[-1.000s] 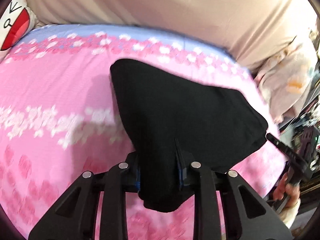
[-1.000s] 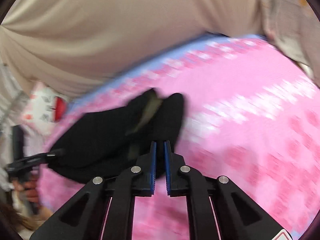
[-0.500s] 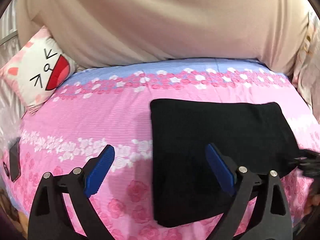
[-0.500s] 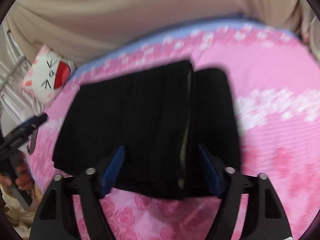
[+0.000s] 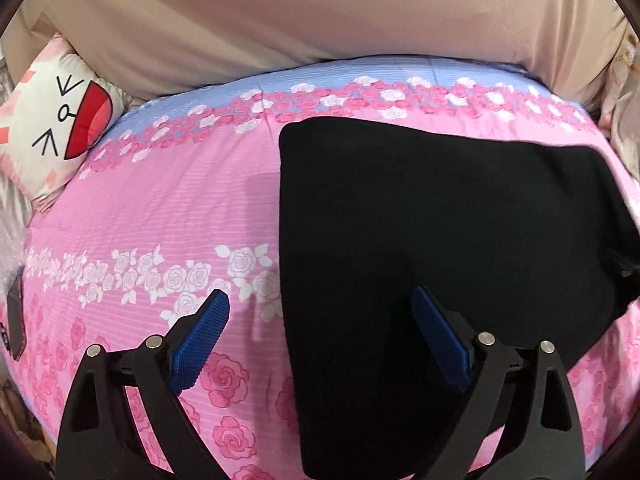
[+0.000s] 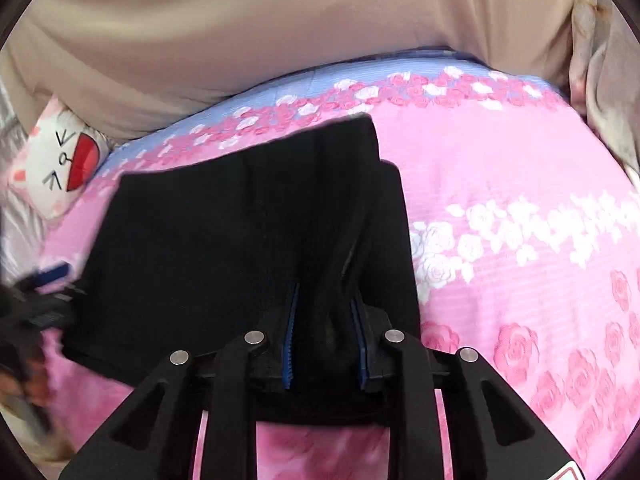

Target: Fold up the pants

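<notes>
Left wrist: rose-print bedspread (image 5: 168, 216); perhaps curtain (image 5: 320, 12).

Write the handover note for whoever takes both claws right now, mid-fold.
Left claw: open and holding nothing, its jaws straddling the near left edge of the black pants.
Right claw: its jaws have just been closing and now pinch a bunched fold of the pants' near edge.
Pants: lying on the pink floral bedspread as a compact rectangle of stacked layers, one layer offset along the right side in the right wrist view.
Done: the pants are already folded into that flat stack.
Left: probably a last fold or a squaring of the offset layer, then release. Regrip with the left claw first.
</notes>
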`<state>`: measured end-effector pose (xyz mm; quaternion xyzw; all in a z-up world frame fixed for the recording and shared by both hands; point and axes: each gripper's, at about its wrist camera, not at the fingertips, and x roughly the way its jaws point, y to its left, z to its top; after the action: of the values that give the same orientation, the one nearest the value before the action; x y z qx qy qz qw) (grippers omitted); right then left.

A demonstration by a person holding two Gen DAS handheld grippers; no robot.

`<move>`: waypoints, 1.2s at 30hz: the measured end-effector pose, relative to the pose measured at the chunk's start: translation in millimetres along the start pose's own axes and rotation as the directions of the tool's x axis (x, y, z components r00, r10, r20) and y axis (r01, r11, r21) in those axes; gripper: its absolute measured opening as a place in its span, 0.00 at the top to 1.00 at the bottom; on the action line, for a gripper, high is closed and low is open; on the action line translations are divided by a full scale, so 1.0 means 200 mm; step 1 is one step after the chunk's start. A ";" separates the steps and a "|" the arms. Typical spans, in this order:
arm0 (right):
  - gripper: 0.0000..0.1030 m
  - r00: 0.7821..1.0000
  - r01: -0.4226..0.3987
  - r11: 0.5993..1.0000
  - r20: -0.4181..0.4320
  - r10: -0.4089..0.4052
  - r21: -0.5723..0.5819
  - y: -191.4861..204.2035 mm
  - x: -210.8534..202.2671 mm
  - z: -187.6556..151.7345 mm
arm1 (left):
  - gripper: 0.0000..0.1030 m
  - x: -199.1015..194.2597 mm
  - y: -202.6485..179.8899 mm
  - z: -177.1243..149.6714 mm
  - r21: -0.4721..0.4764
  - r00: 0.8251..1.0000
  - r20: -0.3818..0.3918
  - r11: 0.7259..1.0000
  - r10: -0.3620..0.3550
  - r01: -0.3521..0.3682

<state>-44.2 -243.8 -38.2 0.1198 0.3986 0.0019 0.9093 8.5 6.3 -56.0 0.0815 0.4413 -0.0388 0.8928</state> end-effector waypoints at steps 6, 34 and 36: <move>0.77 0.982 -0.185 0.975 0.023 0.189 -0.123 0.22 -0.04 0.20 | 0.12 0.01 0.00 0.00 0.002 1.000 0.004 1.000 0.009 -0.009; 0.86 0.995 -0.096 0.995 0.003 0.096 -0.004 0.18 0.25 0.26 | 0.07 0.06 0.05 -0.02 0.007 1.000 0.012 1.000 0.004 -0.004; 0.76 0.999 -0.024 0.994 -0.025 0.021 -0.102 0.20 0.26 0.19 | 0.07 0.07 0.05 -0.01 -0.001 1.000 0.012 1.000 -0.002 0.002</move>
<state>22.5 -208.6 -42.6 0.0775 0.4074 0.0339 0.9093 16.0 16.3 -67.6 0.0805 0.4361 -0.0397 0.8954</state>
